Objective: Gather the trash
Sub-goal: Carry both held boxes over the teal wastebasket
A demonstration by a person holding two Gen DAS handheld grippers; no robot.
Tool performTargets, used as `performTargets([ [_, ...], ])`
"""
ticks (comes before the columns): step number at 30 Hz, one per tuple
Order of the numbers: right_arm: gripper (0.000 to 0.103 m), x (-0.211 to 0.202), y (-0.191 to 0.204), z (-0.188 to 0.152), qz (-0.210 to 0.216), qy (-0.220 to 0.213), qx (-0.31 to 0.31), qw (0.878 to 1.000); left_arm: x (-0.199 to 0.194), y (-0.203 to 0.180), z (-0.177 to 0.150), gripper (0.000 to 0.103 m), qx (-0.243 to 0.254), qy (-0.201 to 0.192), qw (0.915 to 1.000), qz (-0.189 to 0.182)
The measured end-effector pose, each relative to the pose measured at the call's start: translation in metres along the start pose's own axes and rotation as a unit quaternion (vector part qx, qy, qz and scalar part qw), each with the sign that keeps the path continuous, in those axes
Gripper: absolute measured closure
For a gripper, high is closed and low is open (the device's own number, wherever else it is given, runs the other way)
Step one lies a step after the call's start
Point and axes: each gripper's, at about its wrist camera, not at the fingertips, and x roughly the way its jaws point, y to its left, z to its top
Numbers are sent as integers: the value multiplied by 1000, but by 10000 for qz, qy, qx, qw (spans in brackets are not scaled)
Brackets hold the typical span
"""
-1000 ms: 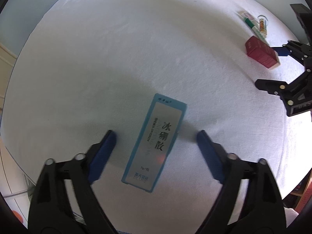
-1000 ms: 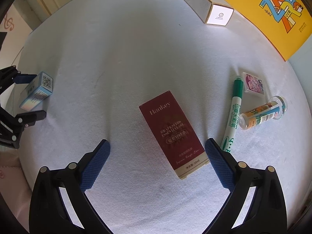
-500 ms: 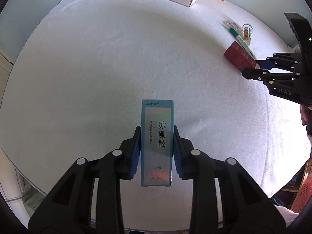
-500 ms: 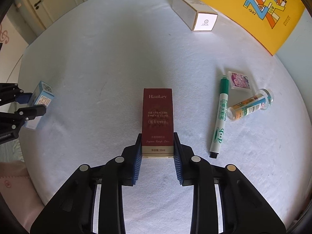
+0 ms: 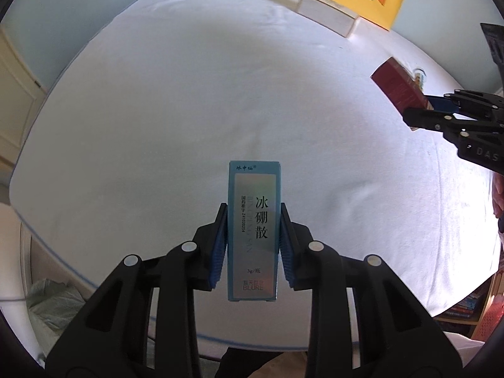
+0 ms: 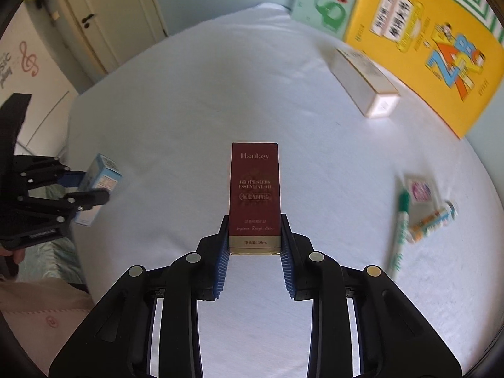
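My left gripper (image 5: pixel 253 217) is shut on a light blue carton (image 5: pixel 254 230) with black Chinese characters, held off the white cloth-covered table (image 5: pixel 189 110). My right gripper (image 6: pixel 254 228) is shut on the lower end of a dark red "Hankey" carton (image 6: pixel 255 189), also lifted above the table. From the left wrist view the right gripper (image 5: pixel 419 107) shows at the right edge with the red carton (image 5: pixel 397 86). From the right wrist view the left gripper (image 6: pixel 91 186) shows at the left edge with the blue carton (image 6: pixel 99 186).
A long white box (image 6: pixel 365 82) lies at the far side beside a yellow book (image 6: pixel 434 47) and a green one (image 6: pixel 327 6). A green marker (image 6: pixel 400 233), a small pink packet (image 6: pixel 420 189) and a clear vial (image 6: pixel 433 222) lie at the right. A green bag (image 5: pixel 50 302) sits below the table's left edge.
Both grippers closed from wide open onto their cartons, blue in the left and red in the right. Both then lifted the cartons off the cloth.
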Motion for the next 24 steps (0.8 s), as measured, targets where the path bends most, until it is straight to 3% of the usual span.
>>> performTargets([
  [6, 73, 4, 71, 34, 504, -149, -533, 9972, -16, 56, -25, 75, -566, -86, 9981, 242],
  [12, 73, 20, 146, 67, 1040, -121, -1124, 9881, -34, 119, -62, 75, -1291, -123, 9906, 437],
  [18, 73, 36, 215, 90, 1512, -13, -1720, 9734, -48, 176, -103, 75, -2047, -140, 9763, 693],
  [24, 73, 49, 285, 101, 1927, 161, -2332, 9530, -58, 221, -144, 75, -2762, -137, 9568, 896],
])
